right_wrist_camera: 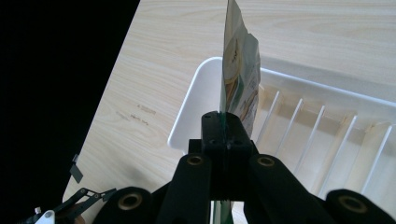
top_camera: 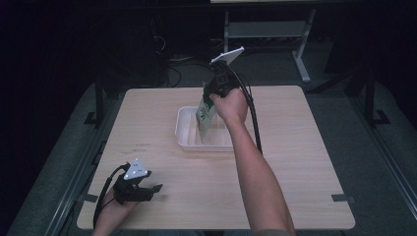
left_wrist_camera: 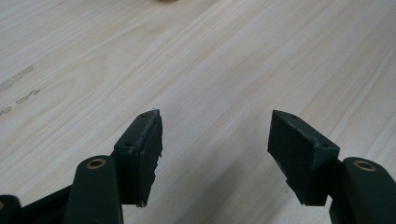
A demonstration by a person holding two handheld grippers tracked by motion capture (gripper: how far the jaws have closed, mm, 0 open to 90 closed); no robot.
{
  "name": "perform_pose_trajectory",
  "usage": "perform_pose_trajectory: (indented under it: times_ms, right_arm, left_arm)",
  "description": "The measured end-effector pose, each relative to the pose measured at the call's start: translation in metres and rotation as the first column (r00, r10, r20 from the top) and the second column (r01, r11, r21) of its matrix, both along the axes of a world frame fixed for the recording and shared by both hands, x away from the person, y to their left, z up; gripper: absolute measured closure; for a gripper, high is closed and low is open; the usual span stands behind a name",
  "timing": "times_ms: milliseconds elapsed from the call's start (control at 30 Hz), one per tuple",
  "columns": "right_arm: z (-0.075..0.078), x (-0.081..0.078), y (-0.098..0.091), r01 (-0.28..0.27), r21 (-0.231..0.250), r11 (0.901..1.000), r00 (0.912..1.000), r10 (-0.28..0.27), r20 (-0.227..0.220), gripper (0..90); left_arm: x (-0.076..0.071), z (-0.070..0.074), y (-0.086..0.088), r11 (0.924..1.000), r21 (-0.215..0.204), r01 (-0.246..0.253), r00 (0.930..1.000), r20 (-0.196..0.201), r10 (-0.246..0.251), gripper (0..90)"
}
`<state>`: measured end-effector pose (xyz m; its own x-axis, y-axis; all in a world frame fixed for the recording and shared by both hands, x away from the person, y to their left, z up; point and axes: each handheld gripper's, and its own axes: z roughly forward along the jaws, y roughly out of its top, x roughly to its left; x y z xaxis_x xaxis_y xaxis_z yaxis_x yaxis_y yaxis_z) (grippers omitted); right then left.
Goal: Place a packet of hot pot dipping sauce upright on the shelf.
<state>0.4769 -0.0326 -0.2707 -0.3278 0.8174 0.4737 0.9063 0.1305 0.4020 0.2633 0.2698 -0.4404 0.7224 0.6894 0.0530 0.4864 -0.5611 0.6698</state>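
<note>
At the left of the high view, the left gripper is held low over the near left part of the table, with nothing near it. In the left gripper view its jaws are seen spread wide apart, and only bare wood grain lies between them.

Toward the middle, a white tray with ribbed dividers is set on the table, and a pouch printed in green and cream is held upright in it. In the high view the pouch's lower end is seen down inside the tray, though whether it touches the floor of the tray cannot be told.

The pouch is pinched at its top edge by the right gripper, whose jaws are pressed together on the thin seam, as the right gripper view shows. The gripper is held above the tray's left end.

The step in hand is judged to be the placing of the pouch into the tray. For the next move, the pouch would need to be lowered until it is supported, perhaps leaned against a divider, before the jaws are parted; otherwise it may topple.
</note>
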Motion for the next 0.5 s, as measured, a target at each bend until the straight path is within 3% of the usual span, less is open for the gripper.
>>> perform_pose_trajectory:
  times_ms: [500]
  right_arm:
    - [-0.0004,0.0002,-0.0034,0.020,-0.008,0.9998,0.9998,-0.020,0.010,89.2]
  left_arm:
    - [-0.0001,-0.0001,-0.0005,1.0000,0.001,0.002,1.0000,-0.002,-0.002,34.7]
